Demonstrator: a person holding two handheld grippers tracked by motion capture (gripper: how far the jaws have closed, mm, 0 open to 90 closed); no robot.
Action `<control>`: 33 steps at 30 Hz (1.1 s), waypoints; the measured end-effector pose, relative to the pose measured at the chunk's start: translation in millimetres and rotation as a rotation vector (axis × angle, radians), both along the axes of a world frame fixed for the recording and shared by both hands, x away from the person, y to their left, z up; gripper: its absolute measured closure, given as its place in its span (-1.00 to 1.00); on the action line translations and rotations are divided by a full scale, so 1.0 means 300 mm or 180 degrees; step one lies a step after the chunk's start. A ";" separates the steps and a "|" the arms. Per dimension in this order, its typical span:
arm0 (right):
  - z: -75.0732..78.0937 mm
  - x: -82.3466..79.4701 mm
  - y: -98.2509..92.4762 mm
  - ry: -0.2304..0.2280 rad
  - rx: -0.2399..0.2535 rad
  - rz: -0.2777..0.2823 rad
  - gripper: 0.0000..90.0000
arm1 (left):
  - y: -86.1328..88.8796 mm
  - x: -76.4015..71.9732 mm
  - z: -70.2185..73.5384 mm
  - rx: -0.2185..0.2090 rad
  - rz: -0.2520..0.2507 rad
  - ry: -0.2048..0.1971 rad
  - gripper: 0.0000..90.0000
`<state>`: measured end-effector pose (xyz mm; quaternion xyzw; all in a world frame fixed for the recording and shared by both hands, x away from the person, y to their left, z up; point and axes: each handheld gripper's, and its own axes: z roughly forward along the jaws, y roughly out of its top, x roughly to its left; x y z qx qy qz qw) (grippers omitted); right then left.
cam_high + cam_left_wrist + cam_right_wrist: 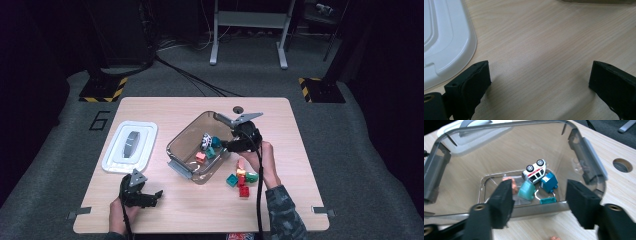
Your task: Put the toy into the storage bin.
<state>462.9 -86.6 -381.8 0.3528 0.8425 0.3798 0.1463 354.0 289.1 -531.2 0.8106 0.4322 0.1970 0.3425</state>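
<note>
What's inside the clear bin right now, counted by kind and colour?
White toy car: 1
Teal blocks: 3
Salmon block, partly hidden: 1
Total in the clear bin: 5

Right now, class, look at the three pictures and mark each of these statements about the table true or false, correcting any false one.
1. A toy car lies on its side inside the clear bin. True.
2. The white lid is closed on the bin. False: it lies flat on the table, left of the bin.
3. The right gripper holds a block. False: its jaws are apart with nothing between them.
4. Some bricks lie on the table outside the bin. True.
5. The left gripper is open over bare wood. True.
</note>
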 end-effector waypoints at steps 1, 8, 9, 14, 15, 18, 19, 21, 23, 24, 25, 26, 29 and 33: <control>0.003 -0.006 -0.008 0.0011 0.0027 -0.0024 -0.24 | 0.000 0.000 0.000 0.0001 -0.0001 0.0000 -0.92; -0.003 -0.041 -0.081 0.0009 0.0137 -0.0059 -0.61 | 0.000 0.000 0.000 0.0003 -0.0001 0.0000 -0.92; -0.009 -0.048 -0.091 0.0018 0.0142 -0.0081 -0.64 | 0.000 0.000 0.000 0.0002 -0.0003 -0.0001 -0.92; -0.054 -0.072 -0.143 0.0069 0.0129 -0.0146 -0.71 | 0.000 0.000 0.000 0.0003 -0.0002 0.0000 -0.92; -0.065 -0.077 -0.152 0.0079 0.0131 -0.0154 -0.74 | 0.000 0.000 0.000 0.0002 -0.0001 0.0001 -0.92; -0.102 -0.089 -0.178 0.0140 0.0124 -0.0177 -0.79 | 0.000 0.000 0.000 0.0002 -0.0001 0.0000 -0.92; -0.115 -0.092 -0.185 0.0166 0.0121 -0.0186 -0.82 | 0.000 0.000 0.000 0.0002 -0.0001 0.0001 -0.92; -0.141 -0.100 -0.200 0.0206 0.0098 -0.0198 -0.86 | 0.000 0.000 0.000 0.0003 -0.0002 -0.0002 -0.92; -0.170 -0.106 -0.213 0.0241 0.0049 -0.0231 -0.94 | 0.000 0.000 0.000 0.0003 -0.0001 0.0000 -0.92; -0.184 -0.108 -0.219 0.0275 0.0007 -0.0240 -0.96 | 0.000 0.000 0.000 0.0004 -0.0003 -0.0002 -0.92; -0.198 -0.112 -0.224 0.0332 0.0006 -0.0255 -0.96 | 0.000 0.000 0.000 0.0005 -0.0003 -0.0003 -0.92; -0.211 -0.114 -0.229 0.0344 -0.0025 -0.0274 -0.96 | 0.001 0.001 0.000 0.0018 -0.0007 -0.0009 -0.92; -0.250 -0.123 -0.244 0.0387 -0.0050 -0.0271 -0.88 | 0.001 0.001 0.001 0.0016 -0.0005 -0.0006 -0.92; -0.293 -0.135 -0.256 0.0463 -0.0077 -0.0253 -0.67 | 0.001 0.001 0.001 0.0018 -0.0006 -0.0006 -0.92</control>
